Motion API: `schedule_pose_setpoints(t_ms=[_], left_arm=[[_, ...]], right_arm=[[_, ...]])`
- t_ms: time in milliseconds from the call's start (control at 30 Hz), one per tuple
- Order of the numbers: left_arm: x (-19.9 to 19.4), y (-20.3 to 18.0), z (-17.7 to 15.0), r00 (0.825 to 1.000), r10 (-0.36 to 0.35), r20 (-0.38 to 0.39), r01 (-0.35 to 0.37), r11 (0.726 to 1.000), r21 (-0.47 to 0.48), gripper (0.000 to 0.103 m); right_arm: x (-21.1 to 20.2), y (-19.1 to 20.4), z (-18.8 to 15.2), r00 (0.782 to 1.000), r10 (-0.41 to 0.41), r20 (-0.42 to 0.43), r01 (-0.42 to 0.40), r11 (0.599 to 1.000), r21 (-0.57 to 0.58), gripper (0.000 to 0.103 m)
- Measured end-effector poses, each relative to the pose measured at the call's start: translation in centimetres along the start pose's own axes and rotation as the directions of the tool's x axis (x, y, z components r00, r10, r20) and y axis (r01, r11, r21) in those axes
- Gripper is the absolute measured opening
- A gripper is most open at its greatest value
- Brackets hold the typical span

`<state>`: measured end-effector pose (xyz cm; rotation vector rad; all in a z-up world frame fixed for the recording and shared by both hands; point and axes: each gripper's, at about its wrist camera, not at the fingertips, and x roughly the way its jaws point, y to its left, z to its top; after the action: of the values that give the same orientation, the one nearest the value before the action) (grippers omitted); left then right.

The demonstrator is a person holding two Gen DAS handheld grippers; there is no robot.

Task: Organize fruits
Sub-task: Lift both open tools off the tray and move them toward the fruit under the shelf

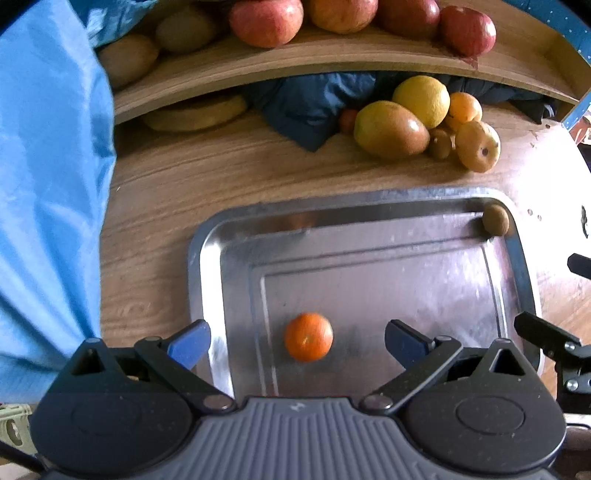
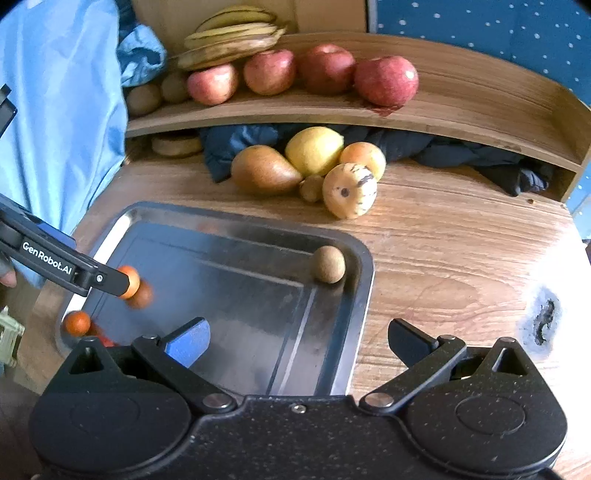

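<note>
A metal tray (image 1: 207, 258) lies on the wooden table; it also shows in the right wrist view (image 2: 364, 273). A small orange (image 1: 308, 336) lies on the tray between the open fingers of my left gripper (image 1: 295, 341), not touching them. In the right wrist view the orange (image 2: 135, 284) sits by the left gripper's finger tip (image 2: 110, 282). A brown kiwi (image 1: 495, 220) rests in the tray's far right corner, also seen from the right wrist (image 2: 328, 264). My right gripper (image 2: 297, 341) is open and empty over the tray's near right edge.
A pile of fruit (image 2: 314, 170) with mango, lemon, orange, small kiwi and spotted pear lies behind the tray. A wooden shelf (image 2: 443, 122) holds apples (image 2: 386, 80), bananas (image 2: 232, 33) and kiwis. Dark cloth lies under the shelf. Blue fabric (image 1: 48, 184) hangs at left.
</note>
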<state>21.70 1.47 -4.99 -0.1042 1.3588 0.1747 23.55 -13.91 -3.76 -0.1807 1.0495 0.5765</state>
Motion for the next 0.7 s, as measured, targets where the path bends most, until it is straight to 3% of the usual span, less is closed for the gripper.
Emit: schedule_pose_setpoints(t_ms=[467,700], left_arm=[[1.9,-0.8,5.5,0.997,-0.073,0.028,0.071,0.996,0.049,0.102],[2.8,-0.7,8.2,0.986,-0.153,0.063,0.154,0.988,-0.014,0.102]], right_arm=[[1.4,-0.9,1.5,0.992,-0.121,0.031,0.117,0.988,0.103,0.102],[2.6,-1.0,2.4,0.986,-0.165,0.025,0.161,0.981,0.106,0.102]])
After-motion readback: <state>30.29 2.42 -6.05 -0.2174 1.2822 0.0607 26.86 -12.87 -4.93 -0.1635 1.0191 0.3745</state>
